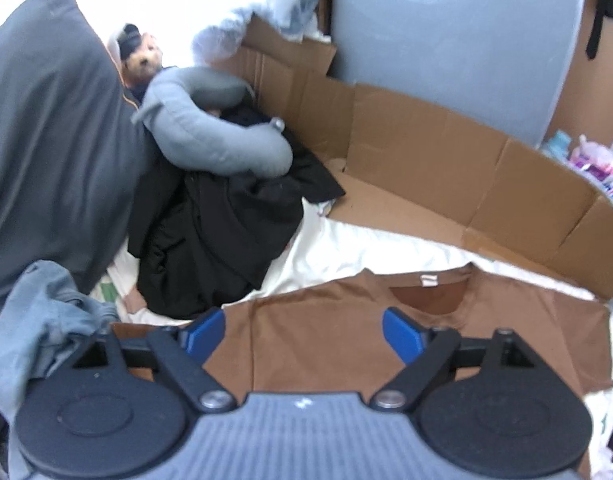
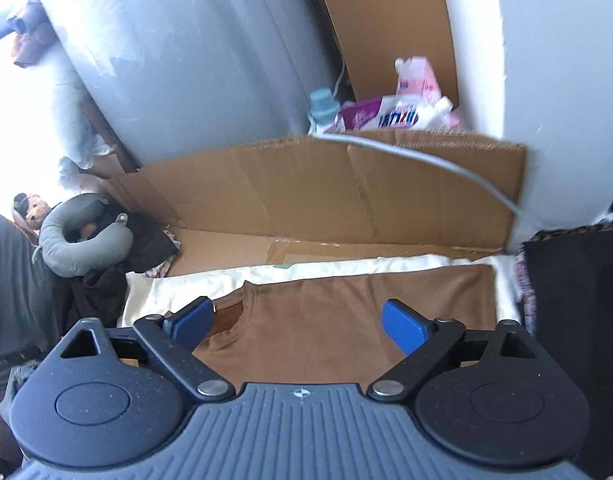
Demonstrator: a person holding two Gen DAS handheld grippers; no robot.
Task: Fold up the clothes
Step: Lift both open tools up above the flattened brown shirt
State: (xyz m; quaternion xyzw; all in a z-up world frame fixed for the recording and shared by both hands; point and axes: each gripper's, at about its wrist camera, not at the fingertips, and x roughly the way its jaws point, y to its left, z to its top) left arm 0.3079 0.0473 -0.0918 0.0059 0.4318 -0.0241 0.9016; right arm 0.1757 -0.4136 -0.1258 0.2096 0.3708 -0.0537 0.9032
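Brown T-shirt (image 1: 326, 344) lies spread flat on the white sheet (image 1: 346, 248), directly under both units, no fold visible. Left hand-held gripper (image 1: 304, 330) and right hand-held gripper (image 2: 298, 322) both spread wide, holding nothing. Black clothes pile (image 1: 222, 236) ahead-left looks unfolded.

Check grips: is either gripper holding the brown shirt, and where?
Nothing held. The left gripper and right gripper are both open above the brown T-shirt, which lies flat; no fabric sits between the blue pads.
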